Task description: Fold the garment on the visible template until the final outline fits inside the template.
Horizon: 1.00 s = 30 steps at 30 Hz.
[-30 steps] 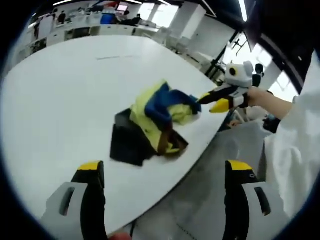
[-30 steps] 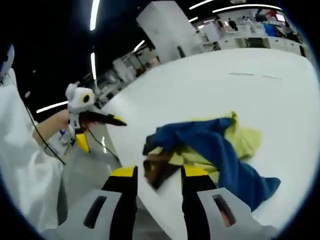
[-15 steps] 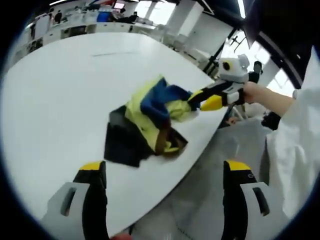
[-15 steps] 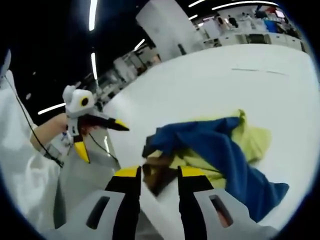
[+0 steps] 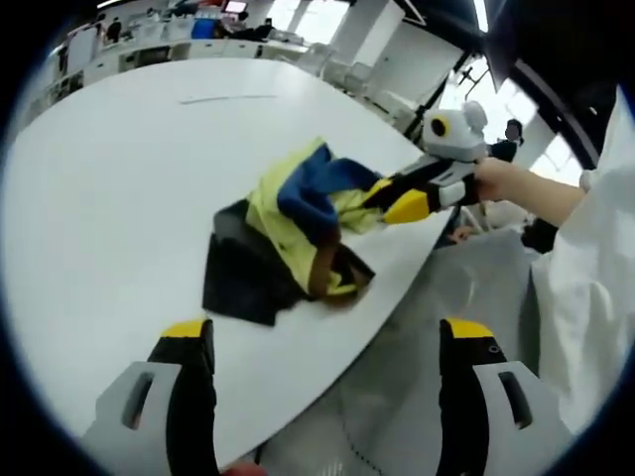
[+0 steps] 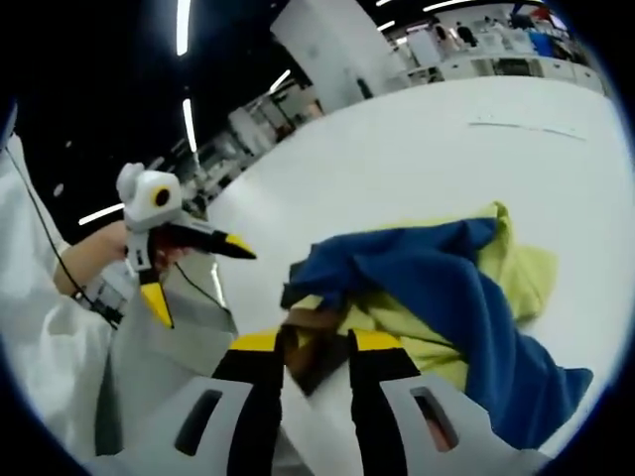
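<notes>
Centre of the left gripper view, my right tongs (image 5: 389, 201) pinch the limp, light yellow-and-blue crumpled cloth garment (image 5: 298, 213); left tongs (image 5: 322, 337) gape wide; I'd grab hems.

one garment (image 5: 298, 213), crumpled, yellow and blue with a brown part, lies near the table's (image 5: 109, 188) curved edge. one dark template (image 5: 243, 278) lies flat under it, partly covered. one white table carries both. two grippers are counted: the left gripper (image 5: 327, 342), jaws wide apart off the table's edge, and the right gripper (image 6: 313, 342), jaws narrow at the garment's brown part by the edge. one person's hand (image 5: 496, 180) holds the right gripper.
</notes>
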Available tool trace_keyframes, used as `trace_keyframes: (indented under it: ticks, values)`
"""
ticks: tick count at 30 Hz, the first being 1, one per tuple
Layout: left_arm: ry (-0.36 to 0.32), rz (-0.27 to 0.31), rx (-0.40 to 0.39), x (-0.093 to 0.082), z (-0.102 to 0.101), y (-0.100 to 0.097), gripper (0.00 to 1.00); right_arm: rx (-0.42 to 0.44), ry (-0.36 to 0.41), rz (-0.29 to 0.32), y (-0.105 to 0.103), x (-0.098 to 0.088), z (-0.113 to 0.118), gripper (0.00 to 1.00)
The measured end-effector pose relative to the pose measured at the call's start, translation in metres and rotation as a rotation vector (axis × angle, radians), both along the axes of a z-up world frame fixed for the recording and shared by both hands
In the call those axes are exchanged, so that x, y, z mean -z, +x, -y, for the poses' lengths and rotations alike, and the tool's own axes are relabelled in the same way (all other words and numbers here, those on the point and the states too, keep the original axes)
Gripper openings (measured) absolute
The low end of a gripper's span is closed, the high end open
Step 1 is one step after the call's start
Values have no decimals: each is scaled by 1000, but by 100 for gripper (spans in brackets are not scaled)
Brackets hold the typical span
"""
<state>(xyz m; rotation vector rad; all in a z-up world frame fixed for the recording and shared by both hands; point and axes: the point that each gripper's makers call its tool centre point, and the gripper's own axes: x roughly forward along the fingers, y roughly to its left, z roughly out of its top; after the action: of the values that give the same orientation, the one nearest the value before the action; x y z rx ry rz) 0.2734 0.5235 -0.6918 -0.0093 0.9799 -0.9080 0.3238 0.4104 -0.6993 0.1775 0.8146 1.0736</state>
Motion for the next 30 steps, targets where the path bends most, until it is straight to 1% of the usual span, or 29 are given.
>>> trace_keyframes:
  ticks: [3,6,13,21,30]
  values:
    - [1,0,8,2,2,1,90,-4,-4,4,2,1,-2,23]
    - [-6,-1,8,3,4,4,90,-1,4,0,6,3,-4,24]
    - [-9,4,5,6,6,7,87,-15,-3,-7,8,8,-9,23]
    - [-19,-1,13,13,13,7,84,-18,-9,-19,8,15,-13,22]
    - [-20,-2,29,14,18,6,83,-18,-11,-27,12,19,-17,20]
